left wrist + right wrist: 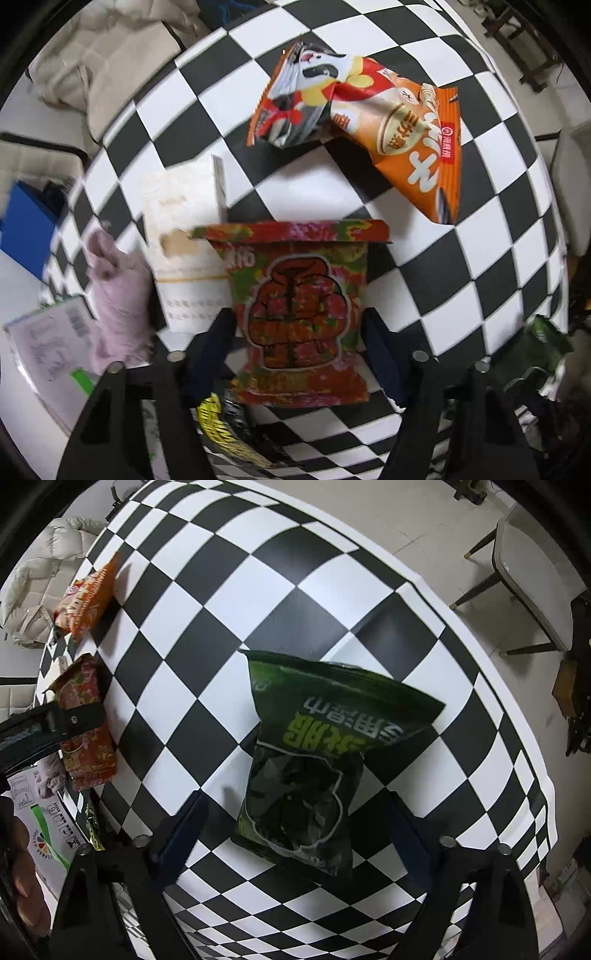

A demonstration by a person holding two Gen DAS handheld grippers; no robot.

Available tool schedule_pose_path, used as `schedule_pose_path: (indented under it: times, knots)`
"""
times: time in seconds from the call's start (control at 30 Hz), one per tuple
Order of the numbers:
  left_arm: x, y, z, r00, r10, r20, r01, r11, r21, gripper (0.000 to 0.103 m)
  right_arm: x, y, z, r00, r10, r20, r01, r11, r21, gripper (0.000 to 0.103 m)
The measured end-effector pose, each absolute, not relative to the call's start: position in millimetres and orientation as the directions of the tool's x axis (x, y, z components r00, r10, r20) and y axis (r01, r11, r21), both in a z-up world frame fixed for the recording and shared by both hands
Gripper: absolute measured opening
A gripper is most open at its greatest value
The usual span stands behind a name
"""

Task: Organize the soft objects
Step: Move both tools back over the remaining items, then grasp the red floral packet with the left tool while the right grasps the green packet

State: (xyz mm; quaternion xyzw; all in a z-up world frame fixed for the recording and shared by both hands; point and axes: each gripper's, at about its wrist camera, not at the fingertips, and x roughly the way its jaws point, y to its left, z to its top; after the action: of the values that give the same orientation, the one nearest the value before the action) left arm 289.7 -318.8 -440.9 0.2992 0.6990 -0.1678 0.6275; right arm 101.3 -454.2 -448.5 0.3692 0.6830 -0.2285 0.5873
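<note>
A red-and-green printed snack packet [301, 314] sits between the fingers of the left gripper [299, 332], its flat sealed top edge pointing away from the camera; the dark fingers press against its two sides, so the claw is closed onto the packet and carries it above the black-and-white checkered tablecloth [461, 258]. In the right wrist view the same packet [86, 720] appears at the far left with the black left gripper [55, 720] clamped across it.

The right gripper [299, 823] straddles a dark green foil bag with yellow-green lettering [306, 768]. Its fingers stand wide apart, with checkered cloth visible between each finger and the bag — the claw is open and grips nothing. The bag seems to lie flat on the cloth, though the fisheye makes that hard to judge.

Beyond the red packet, a crumpled orange snack bag with a cartoon print [365, 129] lies on the cloth, well apart from it. Left of the packet is a white paper package [184, 229], and beside that a pale pink fuzzy cloth [118, 295], blurred. A yellow-and-black wrapper [221, 428] shows below the left gripper. A beige padded jacket [40, 576] lies off the table's far corner, and a grey-seated chair [535, 572] stands on the floor at the right.
</note>
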Motion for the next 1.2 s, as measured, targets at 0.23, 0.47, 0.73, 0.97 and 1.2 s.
schedule_pose_path:
  times: [0.23,0.47,0.73,0.97,1.2]
  knots:
    - [275.3,-308.6,-423.8,-0.042,0.155,-0.987,0.611,0.785,0.098,0.043,97.9,-440.0,-440.1,-0.051,0.191,-0.980,0.740,0.667,0.092,0.049]
    - [241.9,-264.4,-370.2,-0.076,-0.034,-0.996,0.546,0.835,-0.071,0.042,83.3,-421.7,-399.0,0.026,0.190,-0.981,0.686,0.711,0.156,0.044]
    - [223.0,-139.2,-281.5,-0.018,-0.251,-0.968,0.395,0.888,-0.237,0.042,97.0,-356.7,-314.9,0.129,0.247,-0.960,0.484,0.830,0.278,0.044]
    - [240.3,-2.3,-228.2,0.101,-0.249,-0.963,0.231,0.948,-0.220,0.042,154.4,-231.8,-236.6,0.173,0.347,-0.922,0.195,0.906,0.377,0.044]
    - [281.8,120.5,-224.0,0.156,-0.167,-0.974,0.077,0.985,-0.157,0.042,242.1,-101.1,-222.4,0.128,0.346,-0.930,0.020,0.936,0.351,0.043]
